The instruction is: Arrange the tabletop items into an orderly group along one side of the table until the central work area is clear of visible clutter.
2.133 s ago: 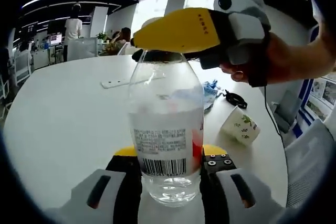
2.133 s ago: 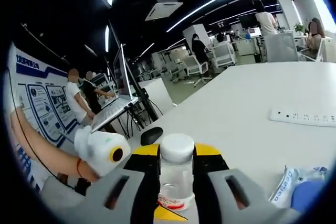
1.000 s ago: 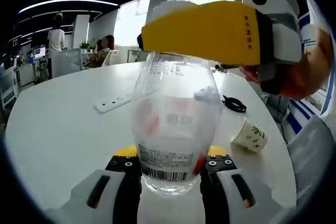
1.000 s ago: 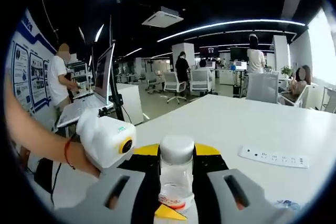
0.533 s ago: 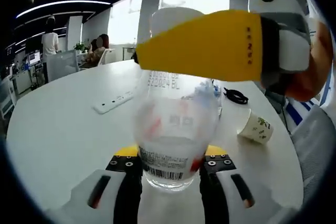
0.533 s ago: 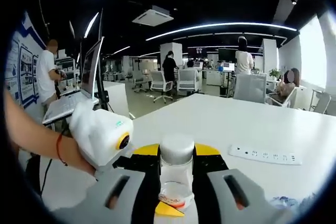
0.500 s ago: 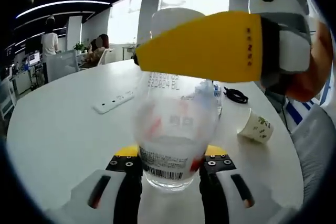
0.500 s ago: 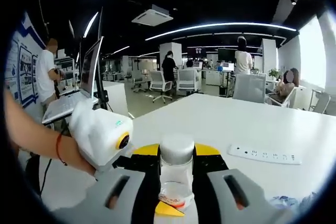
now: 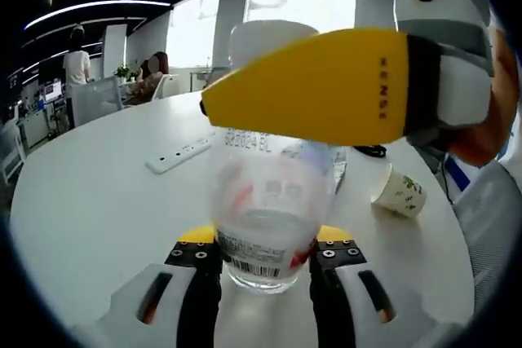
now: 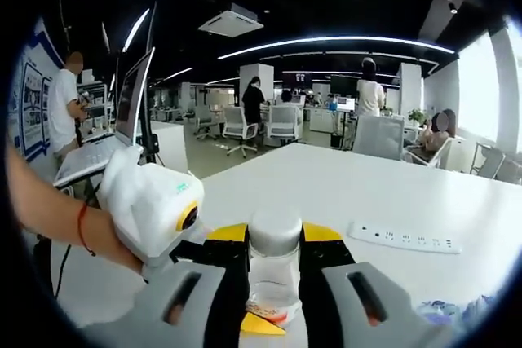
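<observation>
A clear plastic bottle (image 9: pixel 269 218) with a barcode label and a little water stands upright between the left tongs (image 9: pixel 263 279), which grip its base; the right tongs (image 10: pixel 274 283) clamp its white cap (image 10: pixel 275 231). Right of the bottle, a paper cup (image 9: pixel 401 192) lies tipped on the worktop (image 9: pixel 90 201); a white power strip (image 9: pixel 181 151) lies beyond, to the left.

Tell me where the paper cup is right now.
In the left gripper view the paper cup lies tipped on the white table, right of the bottle, below the right tongs.
</observation>
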{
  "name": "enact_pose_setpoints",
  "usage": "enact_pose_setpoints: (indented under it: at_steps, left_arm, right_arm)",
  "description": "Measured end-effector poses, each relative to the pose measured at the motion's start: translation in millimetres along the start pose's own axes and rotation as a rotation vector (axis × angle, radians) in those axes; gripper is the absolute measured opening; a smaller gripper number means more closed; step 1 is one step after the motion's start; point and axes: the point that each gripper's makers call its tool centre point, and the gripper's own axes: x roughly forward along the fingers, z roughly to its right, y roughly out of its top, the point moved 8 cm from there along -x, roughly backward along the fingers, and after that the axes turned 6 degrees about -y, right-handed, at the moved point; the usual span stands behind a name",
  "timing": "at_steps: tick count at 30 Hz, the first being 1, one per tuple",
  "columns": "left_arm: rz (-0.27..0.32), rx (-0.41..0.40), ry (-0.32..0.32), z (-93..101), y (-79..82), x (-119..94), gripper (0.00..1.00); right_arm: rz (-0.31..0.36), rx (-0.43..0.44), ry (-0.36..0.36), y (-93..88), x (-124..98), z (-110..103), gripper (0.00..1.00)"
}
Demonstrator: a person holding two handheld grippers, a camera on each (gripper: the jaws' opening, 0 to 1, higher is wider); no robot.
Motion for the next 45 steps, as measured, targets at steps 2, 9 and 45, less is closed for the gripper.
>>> enact_pose_setpoints:
  at_steps: [2, 9, 45]
  left_arm:
    - [0.0, 0.001, 0.0, 0.0, -0.1, 0, 0.41]
    - [-0.002, 0.007, 0.004, -0.2, 0.1, -1, 0.42]
    - [-0.021, 0.069, 0.001, 3.7, 2.2, 0, 0.43]
  right_arm:
    - [-0.001, -0.015, -0.001, -0.2, 0, -2, 0.2]
    - [-0.01, -0.044, -0.014, 0.5, 0, -5, 0.21]
    - [-0.024, -0.085, -0.042, -3.1, -12, -3, 0.22]
